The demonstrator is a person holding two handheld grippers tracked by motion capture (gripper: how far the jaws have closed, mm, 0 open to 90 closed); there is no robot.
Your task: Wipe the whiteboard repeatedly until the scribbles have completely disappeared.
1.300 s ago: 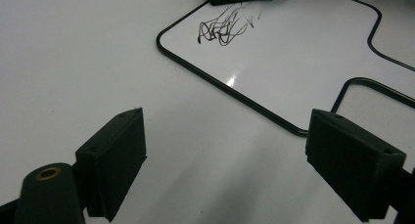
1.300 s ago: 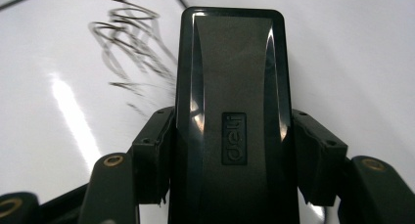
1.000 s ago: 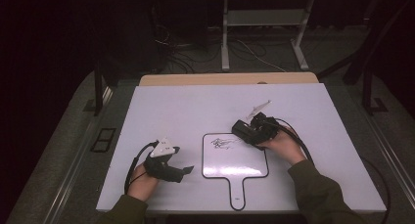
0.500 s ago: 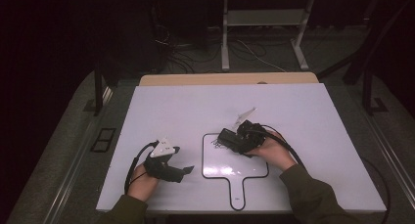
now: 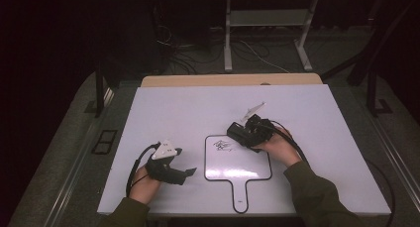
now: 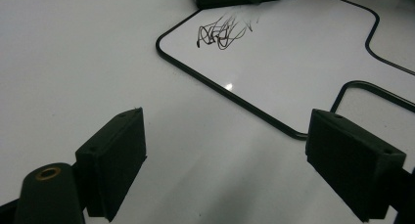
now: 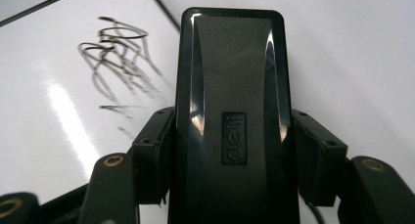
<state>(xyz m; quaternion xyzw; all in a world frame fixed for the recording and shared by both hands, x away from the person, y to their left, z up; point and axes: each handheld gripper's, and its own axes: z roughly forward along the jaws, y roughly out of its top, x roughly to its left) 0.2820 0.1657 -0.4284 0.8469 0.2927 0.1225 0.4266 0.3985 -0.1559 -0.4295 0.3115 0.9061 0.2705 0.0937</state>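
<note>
Right gripper view: right gripper [image 7: 235, 150] jaws are clamping the eraser [image 7: 234, 87] beside the scribble [image 7: 120, 53] at 10 o'clock; flat strokes should be wiping it best. Left gripper [image 6: 235, 150] jaws are gaping wide, empty, over the desk [image 6: 73, 53].

A glossy black plastic eraser [image 7: 234, 116] sits beside black tangled scribbles [image 7: 117, 53] on a black-edged white paddle-shaped whiteboard [image 5: 237, 165] on the white desk [image 5: 198, 108].

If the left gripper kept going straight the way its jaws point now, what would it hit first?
Probably the small whiteboard: the open left gripper points across bare table at its black-edged corner, with the scribble beyond. Depth is hard to judge.
</note>
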